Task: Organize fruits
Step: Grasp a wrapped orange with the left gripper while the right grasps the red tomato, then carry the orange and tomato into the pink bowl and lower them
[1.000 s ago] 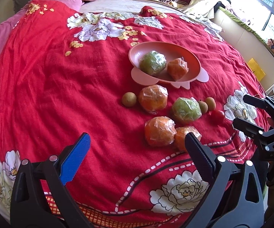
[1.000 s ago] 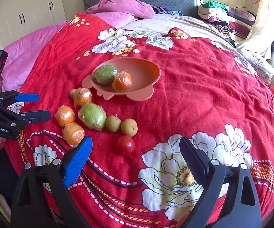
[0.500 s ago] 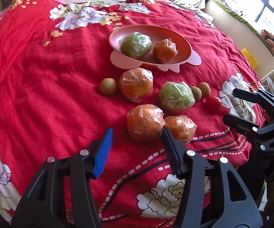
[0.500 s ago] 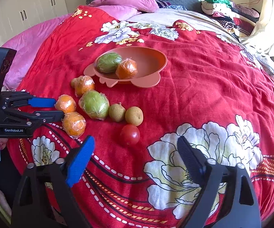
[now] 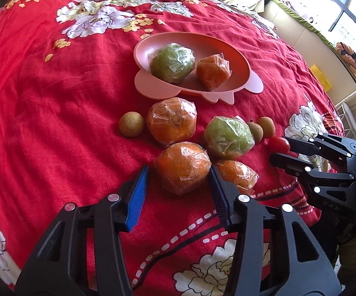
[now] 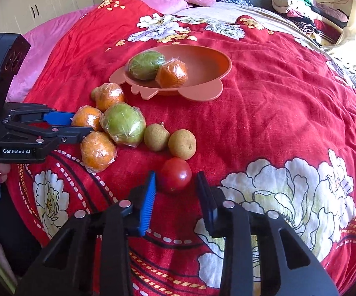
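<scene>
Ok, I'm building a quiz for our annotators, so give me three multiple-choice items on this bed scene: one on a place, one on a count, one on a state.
1. Where is the small red tomato?
A. in the pink plastic plate
B. between the right claw's fingers
C. on the pillow

2. How many wrapped fruits lie in the pink plastic plate?
A. two
B. four
C. none

3. The left claw is:
A. shut on a brown fruit
B. out of view
C. open around a plastic-wrapped orange

Answers: 1 B, it sits on the red quilt between the open right claw fingers; 2 A, one green, one orange; 3 C, gaps show at both pads.
</scene>
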A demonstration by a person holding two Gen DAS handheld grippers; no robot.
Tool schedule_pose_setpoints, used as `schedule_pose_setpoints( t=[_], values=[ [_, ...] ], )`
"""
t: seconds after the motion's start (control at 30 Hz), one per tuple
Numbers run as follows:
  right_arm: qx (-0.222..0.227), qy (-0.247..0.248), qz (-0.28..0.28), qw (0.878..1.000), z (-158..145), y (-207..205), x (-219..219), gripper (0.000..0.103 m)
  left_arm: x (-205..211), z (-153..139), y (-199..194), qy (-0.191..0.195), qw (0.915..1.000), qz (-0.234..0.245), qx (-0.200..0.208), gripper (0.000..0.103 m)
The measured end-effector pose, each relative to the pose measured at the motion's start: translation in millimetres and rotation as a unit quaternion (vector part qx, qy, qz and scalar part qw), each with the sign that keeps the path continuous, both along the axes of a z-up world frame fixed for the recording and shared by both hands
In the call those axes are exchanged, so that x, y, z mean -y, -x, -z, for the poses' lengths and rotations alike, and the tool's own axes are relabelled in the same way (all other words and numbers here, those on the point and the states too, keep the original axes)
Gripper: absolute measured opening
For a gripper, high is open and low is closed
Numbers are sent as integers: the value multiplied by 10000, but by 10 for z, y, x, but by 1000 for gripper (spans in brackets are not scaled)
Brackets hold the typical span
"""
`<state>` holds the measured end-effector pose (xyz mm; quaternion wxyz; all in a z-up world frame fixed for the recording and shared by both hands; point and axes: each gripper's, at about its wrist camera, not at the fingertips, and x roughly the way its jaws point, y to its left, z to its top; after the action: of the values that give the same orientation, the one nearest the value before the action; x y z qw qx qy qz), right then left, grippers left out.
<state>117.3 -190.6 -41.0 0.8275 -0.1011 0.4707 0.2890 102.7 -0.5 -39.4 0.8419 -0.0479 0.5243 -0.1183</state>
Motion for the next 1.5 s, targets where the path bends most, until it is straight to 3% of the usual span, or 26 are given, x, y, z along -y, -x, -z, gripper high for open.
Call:
schedule_pose_setpoints(
  t=[0.6,1.5],
  values=[
    [-28,-136,54,9999,-105,-35,100,25,-9,35,-144,264,9996,80,-99,36],
    [247,-283,83,9993,-397,-152,118,25,-333,-349,-70,423,9983,-293,274,34]
  ],
)
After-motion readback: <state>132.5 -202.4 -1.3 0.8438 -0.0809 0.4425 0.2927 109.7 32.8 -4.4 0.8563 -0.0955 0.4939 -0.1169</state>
